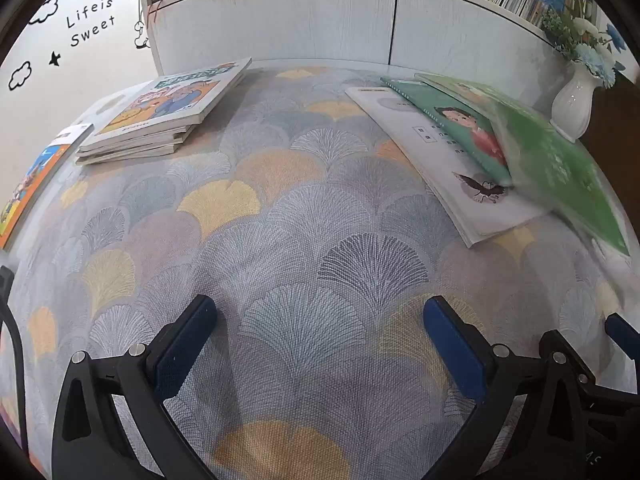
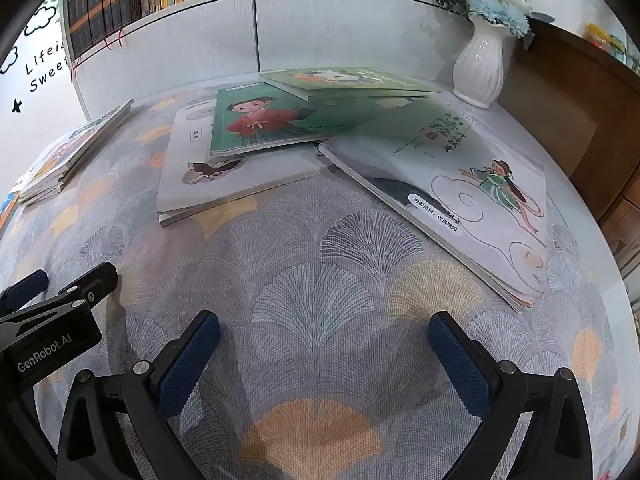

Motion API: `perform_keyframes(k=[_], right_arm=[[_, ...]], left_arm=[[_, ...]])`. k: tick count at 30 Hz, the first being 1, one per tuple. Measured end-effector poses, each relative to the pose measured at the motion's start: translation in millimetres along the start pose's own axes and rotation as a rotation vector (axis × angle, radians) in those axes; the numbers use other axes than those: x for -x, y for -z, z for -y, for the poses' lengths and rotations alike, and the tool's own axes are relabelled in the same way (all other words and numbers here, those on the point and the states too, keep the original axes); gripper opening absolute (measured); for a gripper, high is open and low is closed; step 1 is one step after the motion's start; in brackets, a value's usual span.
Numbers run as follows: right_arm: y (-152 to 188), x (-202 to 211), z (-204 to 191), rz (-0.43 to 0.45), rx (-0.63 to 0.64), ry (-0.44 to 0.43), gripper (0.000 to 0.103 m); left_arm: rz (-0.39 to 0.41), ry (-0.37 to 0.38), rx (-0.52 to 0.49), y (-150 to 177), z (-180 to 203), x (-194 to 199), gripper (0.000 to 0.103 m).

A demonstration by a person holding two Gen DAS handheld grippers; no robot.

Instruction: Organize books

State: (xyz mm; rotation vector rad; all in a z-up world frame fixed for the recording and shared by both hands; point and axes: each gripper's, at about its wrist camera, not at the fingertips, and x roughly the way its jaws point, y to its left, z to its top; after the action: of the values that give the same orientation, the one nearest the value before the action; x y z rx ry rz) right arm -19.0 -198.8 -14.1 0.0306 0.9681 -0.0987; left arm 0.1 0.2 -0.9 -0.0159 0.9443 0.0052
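Orange book at far left: a book with an orange cover lies at the left edge of the table, only partly in view, its long axis running from near to far.
Neat pile: a stack of picture books lies flat on the left of the patterned tablecloth, spines squared, long axis slanting from near-left to far-right toward the white cabinet.
Left gripper: the left gripper hovers over bare cloth near the table's front, blue pads spread wide, nothing between them.
Right gripper: the right gripper likewise hangs over bare cloth with fingers wide apart and empty; the left gripper's body shows at its left.
Loose heap: on the right half of the table, a white book with a bird drawing lies lowest, long axis from near-left to far-right.
Green child cover: a green book with a child in red rests across its far part, tilted the same way.
Far green book: another green book lies behind, long axis left to right.
Cloud book: a pale book with a girl in green overlaps on the right, its long axis running toward the near-right edge.
Vase: a white vase with blue flowers stands at the far right, just beside the heap.
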Motion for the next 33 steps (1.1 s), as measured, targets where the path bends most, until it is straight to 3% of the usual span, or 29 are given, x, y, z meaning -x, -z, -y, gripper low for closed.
perform_keyframes(k=[33], right_arm=[[-0.9,0.2,-0.7,0.002,0.000,0.000,0.103]], left_arm=[[0.001,-0.003,-0.002,-0.4,0.4,0.7,0.103]])
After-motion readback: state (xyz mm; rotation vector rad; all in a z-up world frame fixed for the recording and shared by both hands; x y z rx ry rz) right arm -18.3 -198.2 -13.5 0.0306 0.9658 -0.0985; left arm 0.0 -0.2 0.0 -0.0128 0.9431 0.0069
